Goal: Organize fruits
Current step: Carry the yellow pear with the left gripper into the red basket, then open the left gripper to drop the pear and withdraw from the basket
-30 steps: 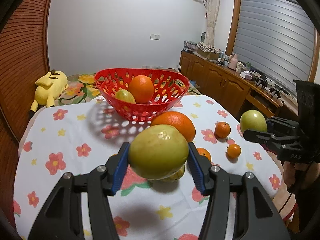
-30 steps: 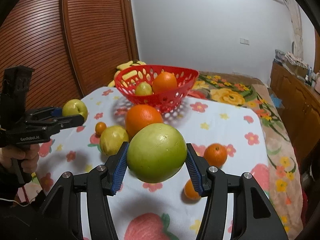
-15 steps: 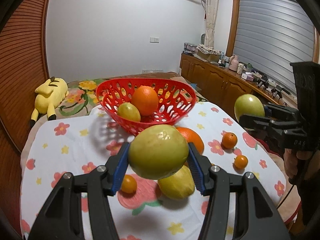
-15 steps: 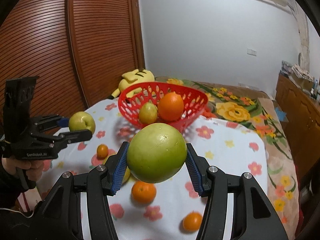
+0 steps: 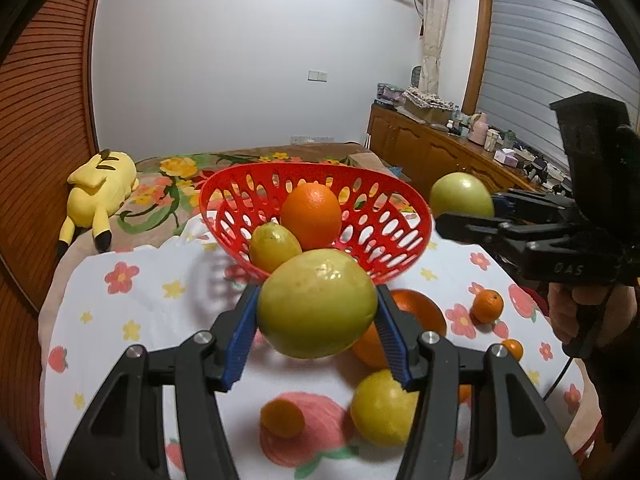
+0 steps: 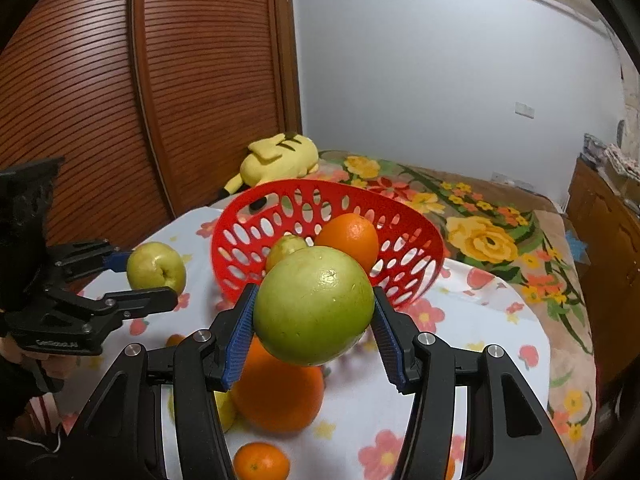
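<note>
Red plastic basket [image 5: 404, 216], near the table's [image 5: 132, 320] far edge, holds an orange and a lemon. A yellowish fruit [image 5: 316, 304] is clamped in the left gripper [image 5: 316, 336], a green fruit [image 6: 314, 306] in the right gripper [image 6: 312, 336]. Both are carried short of the rim; next, each should be brought over it and released.

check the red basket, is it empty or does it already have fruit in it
Not empty: the red basket already holds an orange and a yellow-green fruit.
</note>
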`<move>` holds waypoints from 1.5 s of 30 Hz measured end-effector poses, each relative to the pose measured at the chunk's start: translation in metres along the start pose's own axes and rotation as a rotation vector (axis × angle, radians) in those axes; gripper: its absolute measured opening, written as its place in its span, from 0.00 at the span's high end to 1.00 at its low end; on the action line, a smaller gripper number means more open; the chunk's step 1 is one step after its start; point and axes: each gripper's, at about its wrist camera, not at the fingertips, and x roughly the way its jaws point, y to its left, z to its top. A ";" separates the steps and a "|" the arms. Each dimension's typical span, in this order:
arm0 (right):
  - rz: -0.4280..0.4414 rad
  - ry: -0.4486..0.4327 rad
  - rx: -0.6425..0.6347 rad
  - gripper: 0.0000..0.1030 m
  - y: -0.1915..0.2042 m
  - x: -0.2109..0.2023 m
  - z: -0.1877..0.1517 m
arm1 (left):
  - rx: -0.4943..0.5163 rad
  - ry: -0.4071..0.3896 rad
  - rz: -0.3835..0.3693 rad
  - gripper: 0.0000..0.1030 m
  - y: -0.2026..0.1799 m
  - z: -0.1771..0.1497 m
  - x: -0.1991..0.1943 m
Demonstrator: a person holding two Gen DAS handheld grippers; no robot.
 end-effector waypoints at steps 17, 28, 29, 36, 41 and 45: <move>0.025 0.078 0.001 0.45 -0.018 0.048 -0.002 | 0.000 0.015 -0.020 0.46 0.007 0.028 0.041; 0.040 0.048 0.026 0.41 -0.021 0.044 0.004 | 0.005 0.037 -0.021 0.46 0.006 0.030 0.056; 0.034 0.044 0.023 0.41 -0.021 0.042 0.004 | 0.007 0.039 -0.021 0.46 0.006 0.031 0.056; 0.029 0.011 0.030 0.39 -0.023 0.022 0.006 | 0.015 0.056 -0.010 0.46 0.004 0.031 0.065; 0.025 0.002 0.027 0.38 -0.023 0.014 0.002 | 0.012 0.068 -0.001 0.46 0.005 0.031 0.071; 0.026 -0.002 0.030 0.38 -0.023 0.009 0.000 | 0.010 0.076 0.003 0.46 0.005 0.031 0.075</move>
